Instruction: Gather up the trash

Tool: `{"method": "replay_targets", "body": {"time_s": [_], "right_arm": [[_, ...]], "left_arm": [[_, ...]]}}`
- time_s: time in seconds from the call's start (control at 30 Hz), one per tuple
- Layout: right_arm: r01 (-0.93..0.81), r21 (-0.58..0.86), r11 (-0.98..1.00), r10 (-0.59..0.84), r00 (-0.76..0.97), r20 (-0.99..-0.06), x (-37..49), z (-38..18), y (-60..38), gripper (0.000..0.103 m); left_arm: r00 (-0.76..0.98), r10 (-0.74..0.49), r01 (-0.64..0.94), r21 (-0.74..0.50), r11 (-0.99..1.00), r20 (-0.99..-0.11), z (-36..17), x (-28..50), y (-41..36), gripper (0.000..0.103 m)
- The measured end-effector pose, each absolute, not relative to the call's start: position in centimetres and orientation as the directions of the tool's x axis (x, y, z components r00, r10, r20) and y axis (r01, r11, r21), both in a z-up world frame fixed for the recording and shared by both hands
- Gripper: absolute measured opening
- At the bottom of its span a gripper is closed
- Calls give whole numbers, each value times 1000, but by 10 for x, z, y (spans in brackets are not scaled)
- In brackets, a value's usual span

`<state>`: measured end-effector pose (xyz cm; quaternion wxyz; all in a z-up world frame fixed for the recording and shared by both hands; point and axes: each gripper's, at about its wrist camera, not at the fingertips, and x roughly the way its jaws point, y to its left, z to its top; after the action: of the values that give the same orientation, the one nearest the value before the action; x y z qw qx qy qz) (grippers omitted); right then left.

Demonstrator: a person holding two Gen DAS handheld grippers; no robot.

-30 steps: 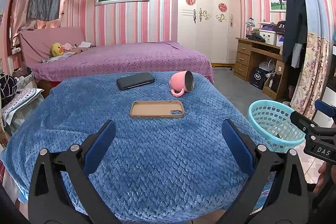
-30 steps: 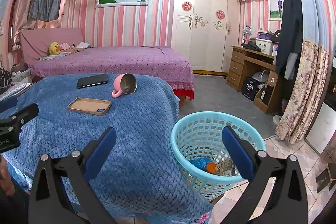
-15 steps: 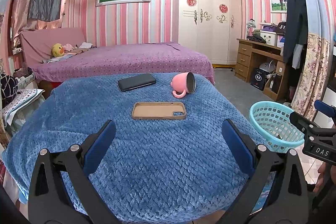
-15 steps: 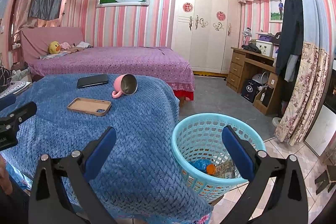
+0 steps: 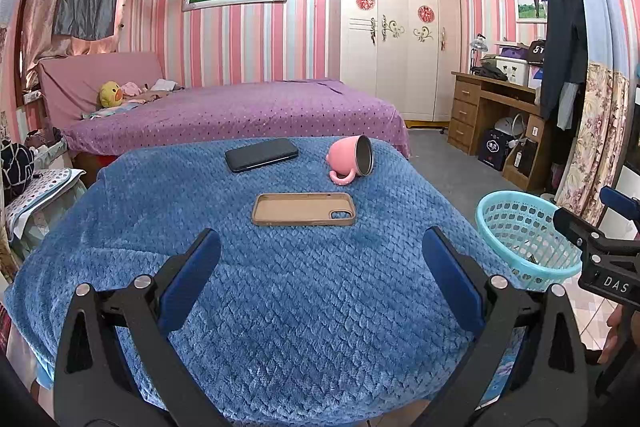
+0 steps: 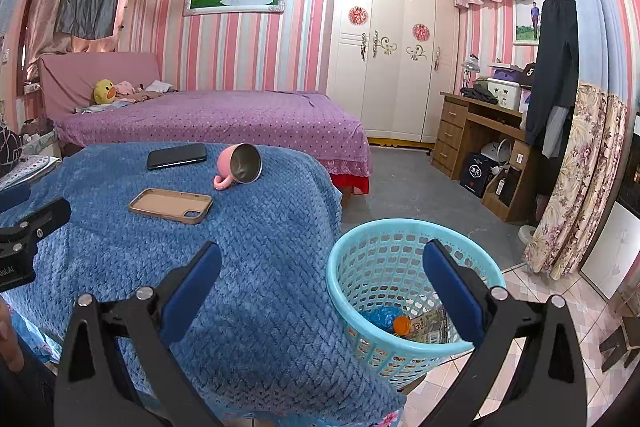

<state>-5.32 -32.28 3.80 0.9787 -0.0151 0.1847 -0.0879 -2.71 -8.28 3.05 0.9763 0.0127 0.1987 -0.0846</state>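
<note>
A light blue mesh basket stands on the floor at the right of the blue-blanketed table. It holds trash: a blue wrapper, an orange cap and paper. The basket also shows in the left wrist view. My left gripper is open and empty over the near part of the blanket. My right gripper is open and empty, above the table's right edge and the basket's near rim.
On the blanket lie a tan phone case, a black phone and a tipped pink mug. A purple bed stands behind, a wooden desk and hanging clothes at the right.
Both views have drifted slightly, with the basket shifting a little right in each. Both grippers stay open and empty.
</note>
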Motion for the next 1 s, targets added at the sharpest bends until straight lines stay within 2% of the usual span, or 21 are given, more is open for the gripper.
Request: {"method": "replay_targets", "body": {"time_s": [1.0], "right_arm": [[164,-68,984,-177,920,-350,-48,42,-327,98]], "left_arm": [[908,-157,169,-4,986,-389,29,-27,-89,98]]}}
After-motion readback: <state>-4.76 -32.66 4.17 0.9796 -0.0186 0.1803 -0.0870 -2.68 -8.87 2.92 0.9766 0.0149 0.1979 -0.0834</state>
